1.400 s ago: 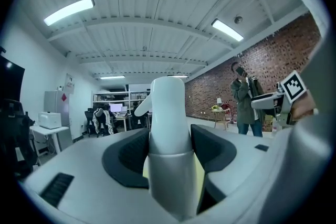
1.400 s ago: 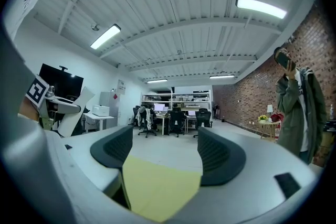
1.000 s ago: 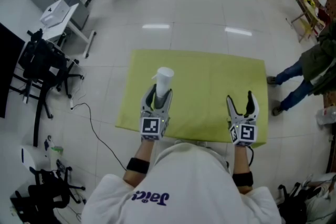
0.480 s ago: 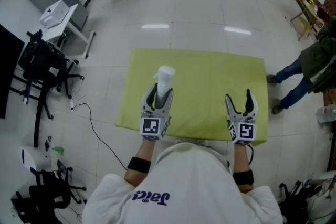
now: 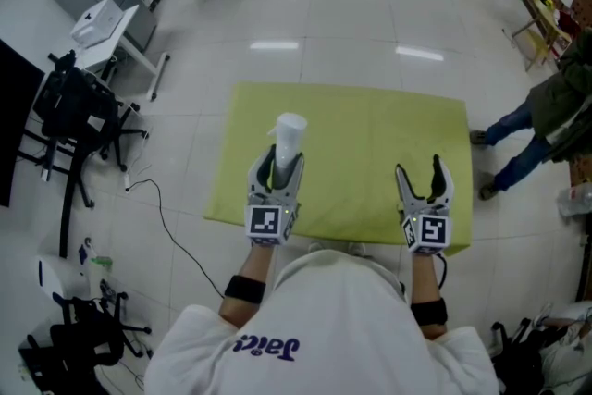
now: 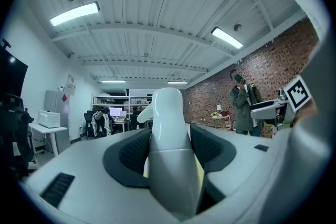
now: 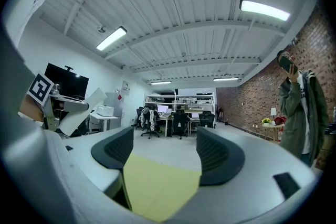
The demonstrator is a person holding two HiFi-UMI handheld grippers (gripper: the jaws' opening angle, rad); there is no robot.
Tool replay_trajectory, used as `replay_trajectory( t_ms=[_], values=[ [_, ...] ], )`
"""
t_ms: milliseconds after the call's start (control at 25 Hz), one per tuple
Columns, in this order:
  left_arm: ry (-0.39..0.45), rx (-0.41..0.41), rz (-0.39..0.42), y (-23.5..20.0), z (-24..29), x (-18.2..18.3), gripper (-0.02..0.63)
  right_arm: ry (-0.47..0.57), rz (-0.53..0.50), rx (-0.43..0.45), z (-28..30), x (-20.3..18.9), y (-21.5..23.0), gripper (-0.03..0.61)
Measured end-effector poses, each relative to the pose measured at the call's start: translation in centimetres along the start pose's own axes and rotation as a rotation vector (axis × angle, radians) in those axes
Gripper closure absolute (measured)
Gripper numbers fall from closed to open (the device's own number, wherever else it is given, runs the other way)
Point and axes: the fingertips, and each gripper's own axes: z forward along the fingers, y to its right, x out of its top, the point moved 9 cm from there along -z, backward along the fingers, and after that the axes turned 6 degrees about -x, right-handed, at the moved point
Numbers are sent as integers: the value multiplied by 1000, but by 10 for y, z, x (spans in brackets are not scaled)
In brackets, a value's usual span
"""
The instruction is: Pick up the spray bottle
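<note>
A white spray bottle (image 5: 288,141) stands upright at the left of the yellow-green table (image 5: 370,134). My left gripper (image 5: 280,169) is shut on the bottle's body. In the left gripper view the bottle (image 6: 170,149) fills the gap between the two dark pads (image 6: 132,153), which press on its sides, and its nozzle points left. My right gripper (image 5: 425,181) hovers over the table's near right part, open, with only the yellow-green tabletop (image 7: 157,186) showing between its pads (image 7: 216,157).
A person in a dark green jacket (image 5: 555,120) stands just beyond the table's right edge. Office chairs (image 5: 79,116) and a small white desk (image 5: 106,37) are on the floor to the left. A cable (image 5: 162,217) runs across the floor near the table's left side.
</note>
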Motion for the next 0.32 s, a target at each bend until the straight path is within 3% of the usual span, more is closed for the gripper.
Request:
replay_trajectory(
  t_ms=[320],
  values=[
    [-11, -5, 5, 2, -5, -3, 360, -45, 7, -37, -8, -1, 2, 195]
  ],
)
